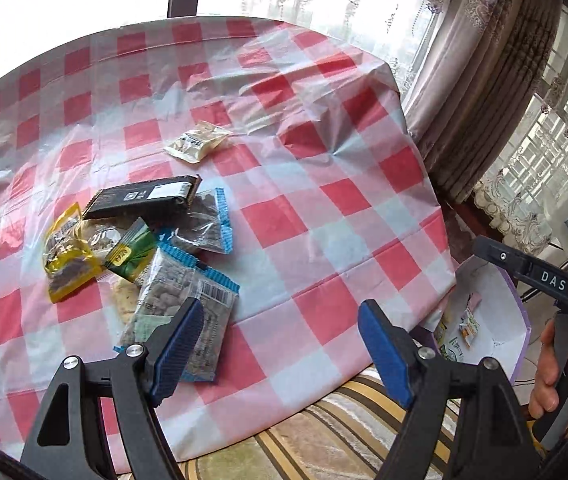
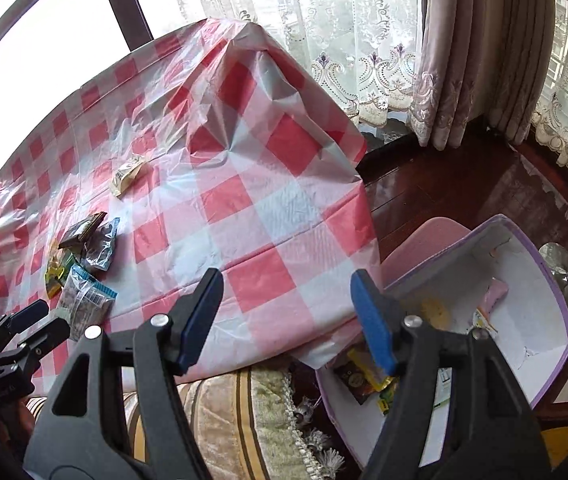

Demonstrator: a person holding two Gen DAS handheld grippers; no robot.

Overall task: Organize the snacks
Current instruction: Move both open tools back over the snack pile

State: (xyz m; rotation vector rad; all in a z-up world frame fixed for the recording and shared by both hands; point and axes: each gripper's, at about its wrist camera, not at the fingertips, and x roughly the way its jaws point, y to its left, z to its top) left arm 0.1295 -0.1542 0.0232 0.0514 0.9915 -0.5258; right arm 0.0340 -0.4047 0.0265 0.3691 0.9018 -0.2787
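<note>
A pile of snack packets (image 1: 139, 248) lies on the red-and-white checked tablecloth (image 1: 324, 208): a black bar (image 1: 143, 198), a yellow packet (image 1: 65, 258), a green one (image 1: 131, 250) and clear blue-edged bags (image 1: 203, 224). A cream packet (image 1: 197, 142) lies apart, farther back. My left gripper (image 1: 279, 344) is open and empty, just above the near edge of the pile. My right gripper (image 2: 288, 316) is open and empty over the table's right edge, beside a lilac box (image 2: 540, 300) that holds several packets (image 2: 364, 376). The pile (image 2: 83, 272) also shows at the left of the right wrist view.
The lilac box (image 1: 520, 312) stands on the floor right of the table. A striped cushion (image 2: 223, 416) lies below the table's front edge. Curtains (image 2: 464, 60) and windows stand behind. The left gripper's fingers (image 2: 23, 332) show at the lower left of the right wrist view.
</note>
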